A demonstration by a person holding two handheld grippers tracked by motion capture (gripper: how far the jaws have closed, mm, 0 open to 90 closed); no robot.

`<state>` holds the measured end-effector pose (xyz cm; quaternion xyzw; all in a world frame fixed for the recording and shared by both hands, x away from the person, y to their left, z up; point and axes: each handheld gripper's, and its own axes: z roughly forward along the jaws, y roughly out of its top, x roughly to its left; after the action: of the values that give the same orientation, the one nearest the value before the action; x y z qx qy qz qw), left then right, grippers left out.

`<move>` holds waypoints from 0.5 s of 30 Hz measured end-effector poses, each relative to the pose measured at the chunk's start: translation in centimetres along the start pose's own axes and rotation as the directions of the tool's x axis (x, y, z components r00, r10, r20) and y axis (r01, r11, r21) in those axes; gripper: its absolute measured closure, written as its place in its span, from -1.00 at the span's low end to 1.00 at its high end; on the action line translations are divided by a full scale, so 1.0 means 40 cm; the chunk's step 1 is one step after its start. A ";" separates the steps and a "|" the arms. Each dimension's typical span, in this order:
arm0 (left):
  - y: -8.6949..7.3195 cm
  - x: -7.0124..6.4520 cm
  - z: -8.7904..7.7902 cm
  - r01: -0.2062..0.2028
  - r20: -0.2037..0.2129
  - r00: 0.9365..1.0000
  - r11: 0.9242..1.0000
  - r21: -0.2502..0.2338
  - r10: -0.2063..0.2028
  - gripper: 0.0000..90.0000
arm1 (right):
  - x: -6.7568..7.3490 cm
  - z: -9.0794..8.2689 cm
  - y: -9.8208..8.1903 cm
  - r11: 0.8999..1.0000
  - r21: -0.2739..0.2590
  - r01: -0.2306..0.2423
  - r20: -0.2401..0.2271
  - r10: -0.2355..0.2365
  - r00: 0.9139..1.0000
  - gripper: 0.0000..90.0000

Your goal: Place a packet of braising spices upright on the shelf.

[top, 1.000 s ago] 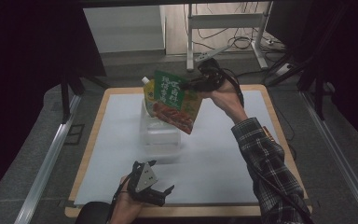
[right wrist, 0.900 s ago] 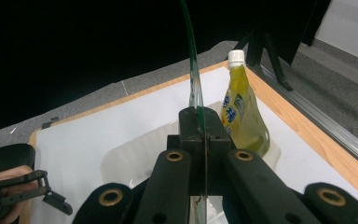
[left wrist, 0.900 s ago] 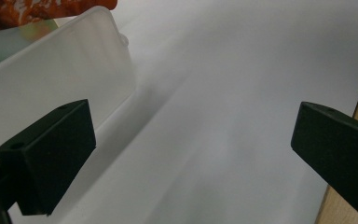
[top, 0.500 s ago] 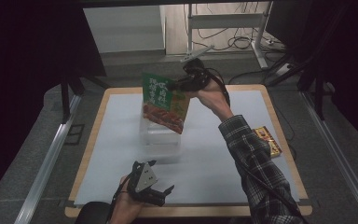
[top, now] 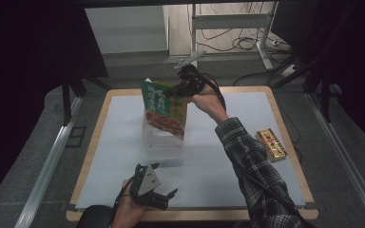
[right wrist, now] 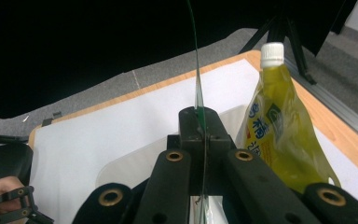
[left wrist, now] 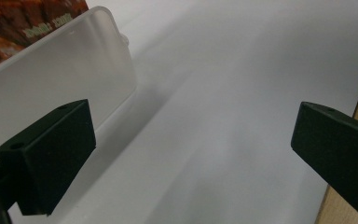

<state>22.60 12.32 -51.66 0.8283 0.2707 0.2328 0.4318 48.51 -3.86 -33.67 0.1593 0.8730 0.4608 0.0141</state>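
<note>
Green packet: flat green-and-red foil food packet (top: 164,108), pinched at its top edge by right tongs (top: 175,91), hung over clear plastic tub (top: 164,142).
Left tongs (top: 164,195): spread, empty, rested near bench (top: 123,142) front edge.

Clear plastic bin (top: 164,142): mid-mat obstacle, green packet (top: 164,107) hanging over it. Open mat left, front. Small box (top: 272,144) well right of it.

two pouches (top: 164,108) (right wrist: 279,126), one bin (top: 164,142), one box (top: 271,145)
</note>
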 end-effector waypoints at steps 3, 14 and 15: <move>0.000 0.000 0.000 -0.001 0.000 1.000 1.000 0.003 0.001 -1.00 | -0.008 0.020 -0.014 1.000 0.016 -0.010 0.001 0.010 1.000 0.98; -0.001 0.000 0.000 -0.003 0.001 1.000 1.000 0.007 0.003 -1.00 | -0.006 0.074 -0.012 0.999 -0.019 -0.032 -0.025 0.032 0.999 0.98; -0.001 0.001 0.000 -0.002 0.002 1.000 1.000 0.006 0.002 -1.00 | -0.007 0.076 -0.012 0.999 -0.020 -0.038 -0.024 0.037 0.999 0.98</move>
<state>22.61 12.34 -51.68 0.8301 0.2702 0.2315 0.4294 49.18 -1.77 -35.83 0.1700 0.8650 0.4720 -0.0034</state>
